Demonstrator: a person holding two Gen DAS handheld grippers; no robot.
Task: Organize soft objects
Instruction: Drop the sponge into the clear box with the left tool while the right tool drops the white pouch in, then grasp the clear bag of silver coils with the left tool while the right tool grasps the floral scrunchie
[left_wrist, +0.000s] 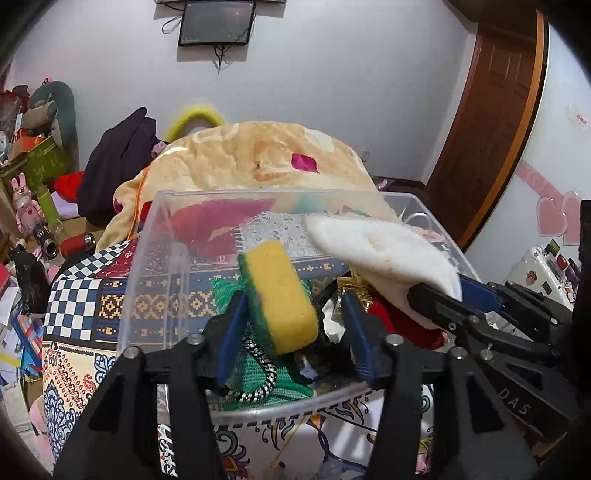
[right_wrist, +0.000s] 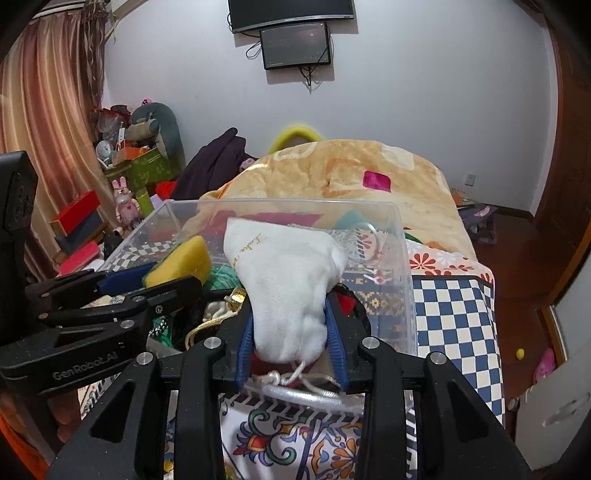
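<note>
A clear plastic bin (left_wrist: 147, 266) stands on the patterned bedspread; it also shows in the right wrist view (right_wrist: 402, 280). My left gripper (left_wrist: 291, 328) is open over the bin. A yellow and green sponge (left_wrist: 282, 295) sits between its fingers, touching only the left one. It also shows in the right wrist view (right_wrist: 181, 264). My right gripper (right_wrist: 293, 332) is shut on a white cloth pouch (right_wrist: 284, 288) and holds it over the bin. The pouch shows at the right in the left wrist view (left_wrist: 384, 254). Green knit fabric (left_wrist: 258, 384) and a braided cord lie in the bin.
A folded orange blanket (left_wrist: 255, 158) lies behind the bin. A dark garment (left_wrist: 118, 162) lies at the back left. Boxes, toys and bottles crowd the left side (left_wrist: 33, 192). A wooden door (left_wrist: 491, 122) stands at the right. A suitcase (left_wrist: 543, 266) stands by the wall.
</note>
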